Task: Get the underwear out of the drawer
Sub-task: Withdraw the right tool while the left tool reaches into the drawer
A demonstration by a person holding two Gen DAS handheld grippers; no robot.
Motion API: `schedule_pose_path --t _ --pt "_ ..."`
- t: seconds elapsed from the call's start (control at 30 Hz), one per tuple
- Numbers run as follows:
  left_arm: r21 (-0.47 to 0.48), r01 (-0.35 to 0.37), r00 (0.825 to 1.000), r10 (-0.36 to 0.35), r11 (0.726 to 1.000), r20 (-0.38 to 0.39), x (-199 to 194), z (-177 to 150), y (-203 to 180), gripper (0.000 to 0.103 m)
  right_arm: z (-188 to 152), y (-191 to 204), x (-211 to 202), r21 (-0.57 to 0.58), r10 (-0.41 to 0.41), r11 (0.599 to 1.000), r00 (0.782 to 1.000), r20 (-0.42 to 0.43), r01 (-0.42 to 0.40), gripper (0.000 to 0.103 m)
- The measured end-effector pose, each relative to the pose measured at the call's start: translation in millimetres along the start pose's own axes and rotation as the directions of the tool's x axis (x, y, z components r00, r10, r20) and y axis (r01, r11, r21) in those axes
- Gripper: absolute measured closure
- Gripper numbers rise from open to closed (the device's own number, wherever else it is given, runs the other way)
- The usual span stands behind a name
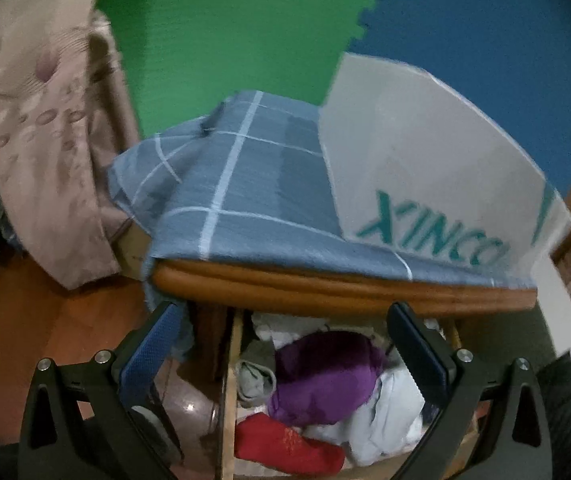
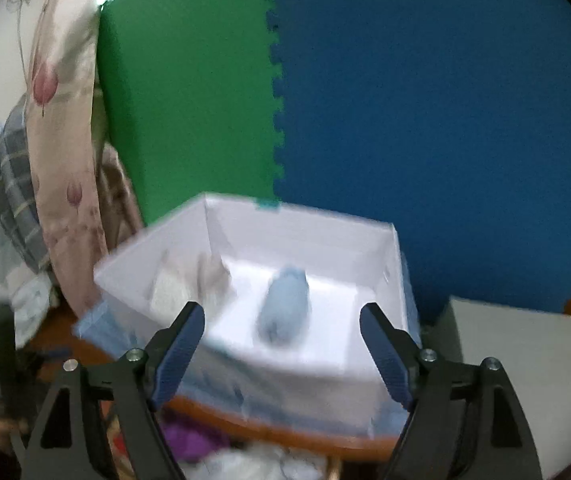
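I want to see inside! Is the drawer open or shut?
Open. The drawer is pulled out under the cabinet top, with purple underwear and a red garment showing inside.
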State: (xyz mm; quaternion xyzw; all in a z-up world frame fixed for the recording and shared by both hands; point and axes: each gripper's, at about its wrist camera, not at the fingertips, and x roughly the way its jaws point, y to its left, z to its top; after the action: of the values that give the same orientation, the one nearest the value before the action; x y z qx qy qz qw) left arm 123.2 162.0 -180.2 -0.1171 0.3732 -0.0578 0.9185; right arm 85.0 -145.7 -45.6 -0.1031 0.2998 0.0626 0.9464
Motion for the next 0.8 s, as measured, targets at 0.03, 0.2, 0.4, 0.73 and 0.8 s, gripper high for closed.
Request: schedule_pose_path --t 0.03,0.2,0.4,0.73,0.8 --pt "0.028 -0.003 1.000 0.003 1.000 -0.008 3 -3 -6 0.001 -11 -3 -4 -0.006 -0.004 1.000 1.000 -0.014 0.004 0.021" --pt "0.149 -0.012 0.996 0.025 0.989 -0.082 23 -21 -32 0.001 -82 -18 -15 -0.019 -0.053 0.999 0.994 -0.094 0.051 0.021" --pt "0.287 -0.006 0.982 0.060 0.958 -0.180 48 -44 -58 0.001 -137 -36 -13 0.042 -0.016 0.999 0.983 -0.182 0.024 0.021" --pt "0.553 -0.037 0.949 0.203 0.833 -0.243 96 -86 -119 0.002 -143 -46 -15 0.089 0.030 0.996 0.985 -0.168 -0.015 0.021" --pt "0.626 -0.049 0.930 0.263 0.778 -0.255 110 -97 -126 0.008 -144 -47 -14 0.093 0.032 0.996 0.984 -0.173 -0.016 0.021"
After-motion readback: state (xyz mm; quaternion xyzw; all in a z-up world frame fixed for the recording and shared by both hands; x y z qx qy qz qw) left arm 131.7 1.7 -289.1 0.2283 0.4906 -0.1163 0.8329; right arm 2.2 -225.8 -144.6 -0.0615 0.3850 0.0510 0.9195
